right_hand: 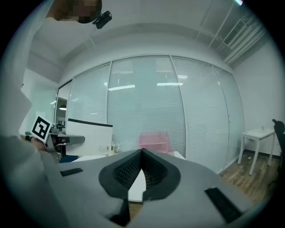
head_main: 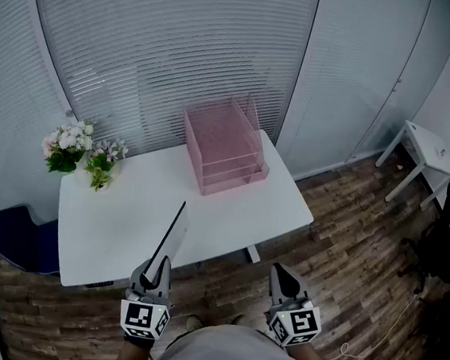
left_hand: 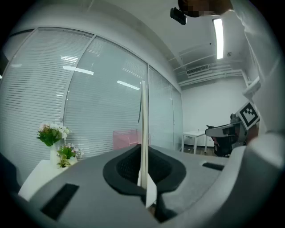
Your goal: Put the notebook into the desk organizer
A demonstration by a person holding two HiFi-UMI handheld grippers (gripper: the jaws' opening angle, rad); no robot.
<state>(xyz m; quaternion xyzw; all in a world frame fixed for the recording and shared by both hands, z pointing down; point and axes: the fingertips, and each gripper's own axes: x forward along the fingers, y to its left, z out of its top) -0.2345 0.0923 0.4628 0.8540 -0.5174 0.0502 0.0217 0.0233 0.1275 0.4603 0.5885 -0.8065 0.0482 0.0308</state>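
The left gripper (head_main: pixel 153 273) is clamped on the notebook (head_main: pixel 169 237), which stands on edge between its jaws and rises ahead of them. From the head view only a thin dark edge and a sliver of pale cover show. In the left gripper view the notebook (left_hand: pixel 143 129) is a narrow pale strip. Its faces are turned out of sight and its lower end is sunk between the pads. The right gripper (head_main: pixel 282 275) has its jaws pressed together with nothing between them. From its view the notebook's flat pale cover (right_hand: pixel 89 138) shows off to its left.

The pink desk organizer (head_main: pixel 224 145) stands well ahead of both grippers, at the far side of the white table (head_main: pixel 125 221). What its trays hold cannot be made out. From the left gripper it is partly hidden behind the notebook. Flowers (head_main: pixel 76 152) stand ahead and to the left of the left gripper.
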